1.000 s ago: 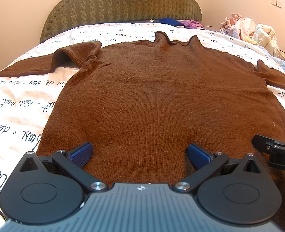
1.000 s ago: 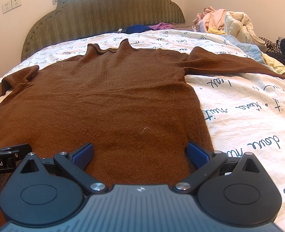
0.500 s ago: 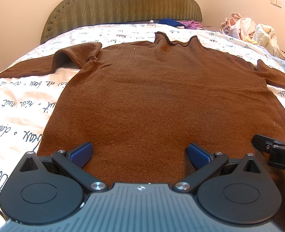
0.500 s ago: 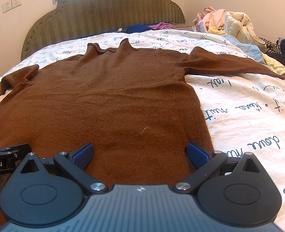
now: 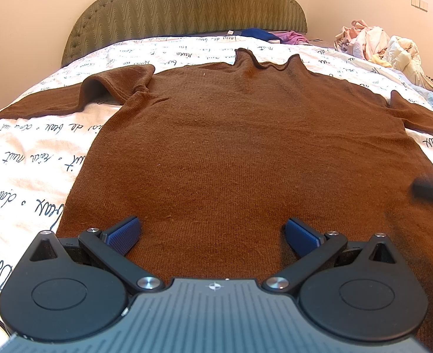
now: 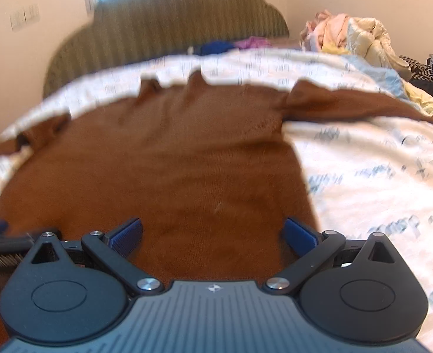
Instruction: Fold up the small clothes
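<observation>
Lying flat on the bed [image 5: 25, 153], collar toward the headboard [image 5: 187, 6] and sleeves spread to either side edge, the brown sweater [image 5: 240, 153] is laid out ready for folding. Left tool [image 5: 213, 232] and right tool [image 6: 213, 232] hover wide open over its hem, gripping nothing.

The whole right wrist view is smeared by blur, and the print on the bedspread [image 6: 378, 176] cannot be read. The sweater [image 5: 246, 153] sleeves are cut off at both picture edges.
</observation>
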Available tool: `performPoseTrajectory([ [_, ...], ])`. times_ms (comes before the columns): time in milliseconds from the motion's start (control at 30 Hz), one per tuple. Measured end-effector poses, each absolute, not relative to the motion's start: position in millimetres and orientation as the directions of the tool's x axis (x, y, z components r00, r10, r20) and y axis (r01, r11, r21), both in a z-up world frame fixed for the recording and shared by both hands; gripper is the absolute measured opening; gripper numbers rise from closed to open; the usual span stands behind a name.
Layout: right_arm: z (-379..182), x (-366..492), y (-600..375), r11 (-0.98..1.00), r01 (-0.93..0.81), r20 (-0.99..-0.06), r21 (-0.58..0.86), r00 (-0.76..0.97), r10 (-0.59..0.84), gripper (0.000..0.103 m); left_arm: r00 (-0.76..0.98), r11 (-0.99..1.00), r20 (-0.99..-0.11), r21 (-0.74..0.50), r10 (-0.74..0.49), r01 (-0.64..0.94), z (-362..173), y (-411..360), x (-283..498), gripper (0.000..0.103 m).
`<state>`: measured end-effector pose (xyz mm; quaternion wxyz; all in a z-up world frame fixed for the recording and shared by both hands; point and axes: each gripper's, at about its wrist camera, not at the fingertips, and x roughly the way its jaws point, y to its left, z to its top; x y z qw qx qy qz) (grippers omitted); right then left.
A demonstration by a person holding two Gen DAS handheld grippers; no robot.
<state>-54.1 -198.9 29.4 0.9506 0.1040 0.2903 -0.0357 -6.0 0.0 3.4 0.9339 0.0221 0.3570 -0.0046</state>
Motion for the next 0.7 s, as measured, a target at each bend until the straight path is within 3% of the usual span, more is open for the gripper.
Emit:
performPoseTrajectory([
  [167,57.5,-42.6,-276.2,0.939,0.185,-0.52,0.29,0.854,-0.007,0.103,0.745,0.999,-0.667,0.038,0.007,0.024,3.2,0.0,-6.1,0.103],
  [433,51.4,-14.2,-422.5,0.796,0.404,-0.546,0.451,0.83,-0.112,0.103,0.745,0.999,-0.667,0.038,0.007,0.024,3.1,0.0,-6.2,0.103],
  [700,21.2,-9.0,-538.4,0.461,0.37,-0.383,0.807,0.921,-0.068,0.103,0.745,0.999,-0.667,0.04,0.009,0.025,2.9,-0.3,-6.0,0.103],
])
